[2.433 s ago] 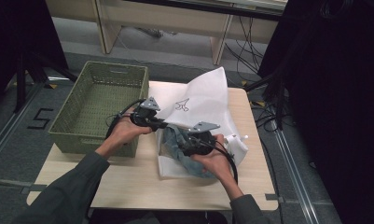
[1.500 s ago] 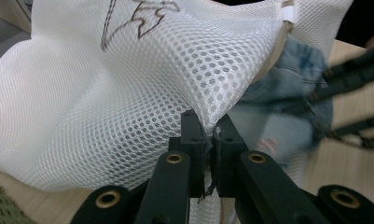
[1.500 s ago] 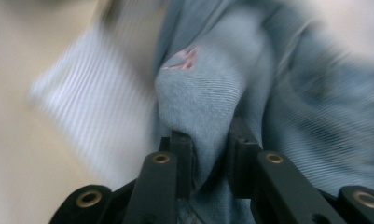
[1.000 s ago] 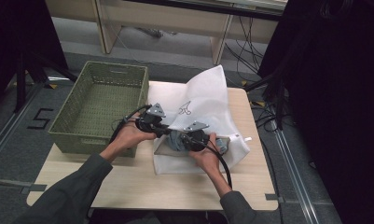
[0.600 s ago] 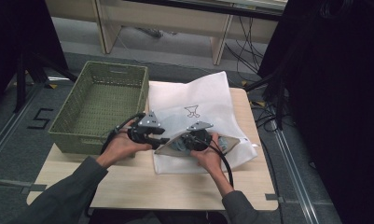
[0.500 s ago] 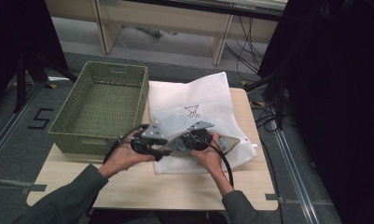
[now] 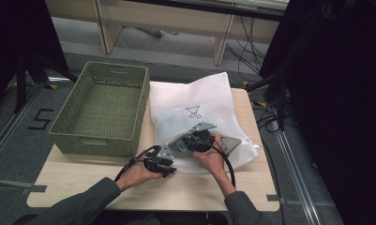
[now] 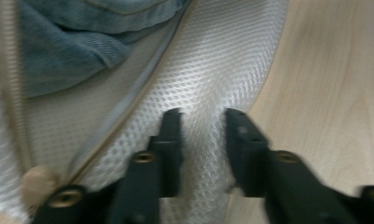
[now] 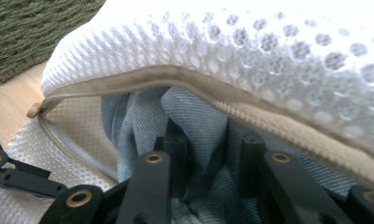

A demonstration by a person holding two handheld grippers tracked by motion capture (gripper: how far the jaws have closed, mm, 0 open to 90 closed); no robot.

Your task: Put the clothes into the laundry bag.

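Observation:
A white mesh laundry bag [image 7: 199, 98] lies on the wooden table [image 7: 82, 183], its zipped mouth gaping toward the person. A blue denim garment [image 9: 198, 112] sits inside it. My right gripper [image 9: 208, 154] reaches into the mouth and is shut on a bunched fold of the denim; in the high view the right gripper [image 7: 181, 145] rests at the bag's front edge. My left gripper [image 7: 170, 169] is low at the bag's front-left corner. Its jaws have just been closing. The left gripper [image 8: 203, 135] straddles the bag's mesh edge [image 8: 222, 60] with a gap still showing.
A green woven basket [image 7: 101, 108] stands empty on the table's left half, close beside the bag. The tan zip pull [image 8: 38, 182] lies by the left jaw. Bare tabletop runs along the front edge. Cables and dark stands crowd the floor at right.
My left hand let go of the bag's raised flap and dropped to the table at the front-left corner. The flap sank flatter. The right hand stayed put.

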